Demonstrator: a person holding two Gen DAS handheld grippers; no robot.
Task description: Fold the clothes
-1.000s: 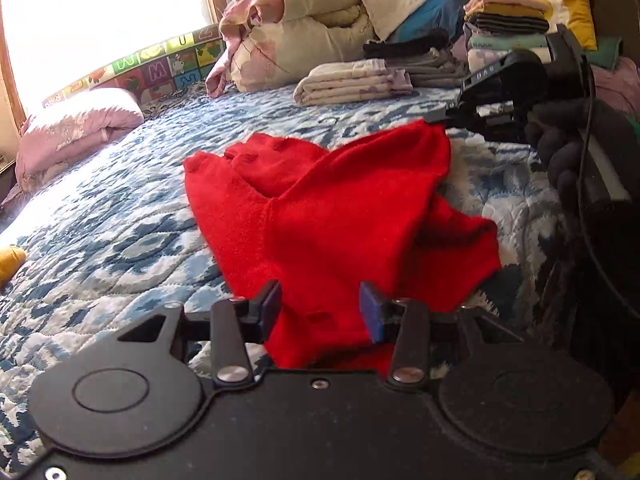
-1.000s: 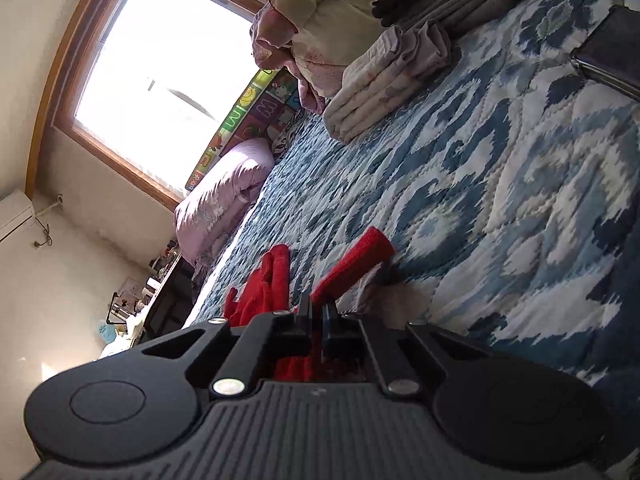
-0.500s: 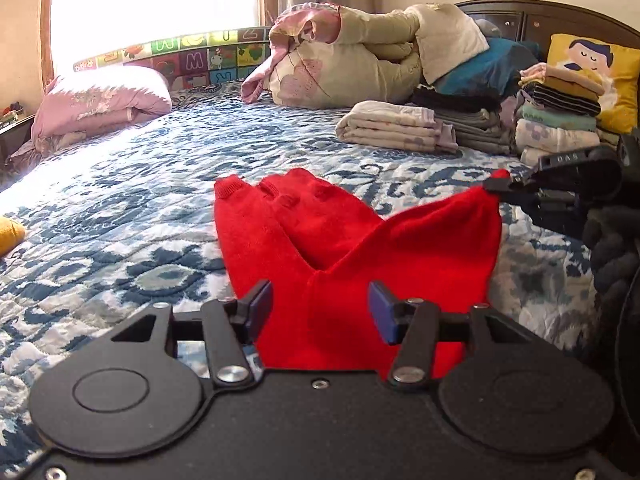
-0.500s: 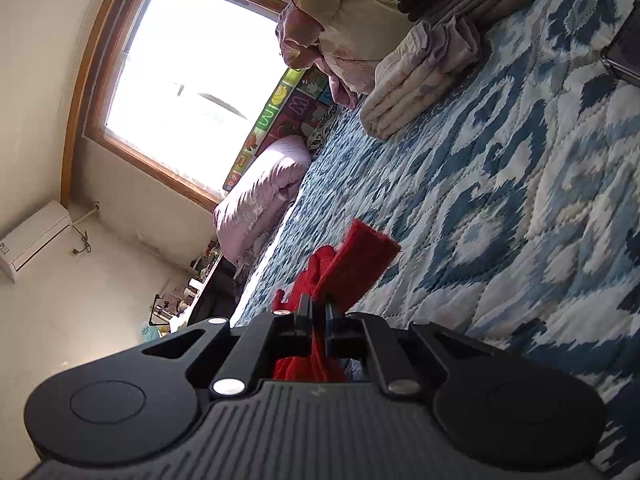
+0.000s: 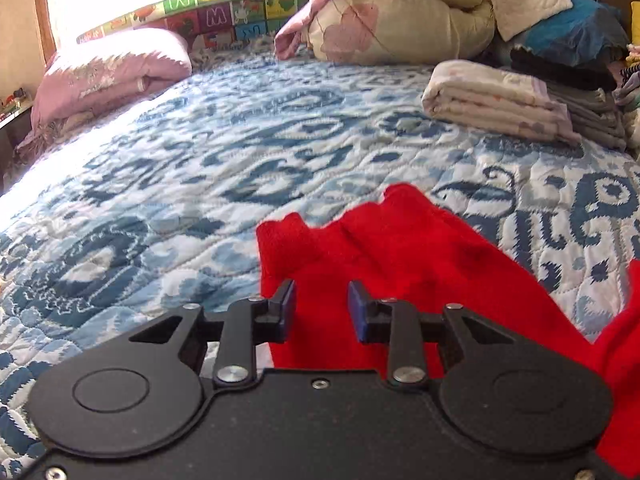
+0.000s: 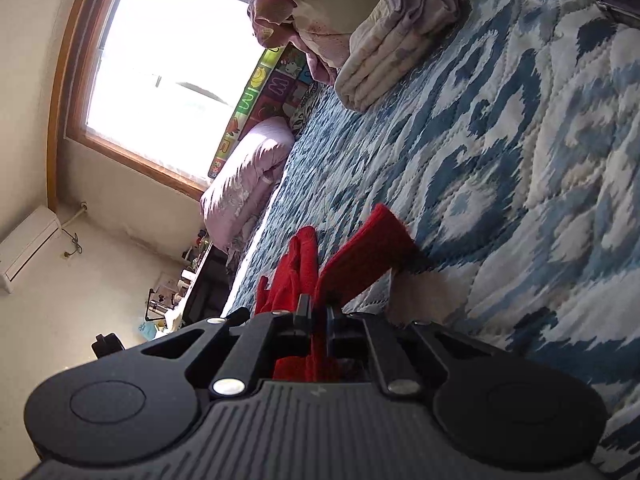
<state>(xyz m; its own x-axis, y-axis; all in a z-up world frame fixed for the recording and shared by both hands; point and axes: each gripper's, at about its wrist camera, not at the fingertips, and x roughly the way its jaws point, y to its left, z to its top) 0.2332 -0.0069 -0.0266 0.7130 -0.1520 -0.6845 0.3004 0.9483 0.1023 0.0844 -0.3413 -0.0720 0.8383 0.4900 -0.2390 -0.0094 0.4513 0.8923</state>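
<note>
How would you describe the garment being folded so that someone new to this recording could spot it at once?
Start from the blue-and-white patterned quilt that covers the bed. On its near part lies a red knit garment, partly lifted by the right gripper, with the left gripper closing over another part of it. It is the only bright red piece; the folded stack behind is pale.

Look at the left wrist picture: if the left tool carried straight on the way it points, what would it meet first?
Most likely the red garment: the left tool, its jaws closing with nothing gripped, aims down at that cloth on the blue patterned quilt. Depth is hard to judge.
</note>
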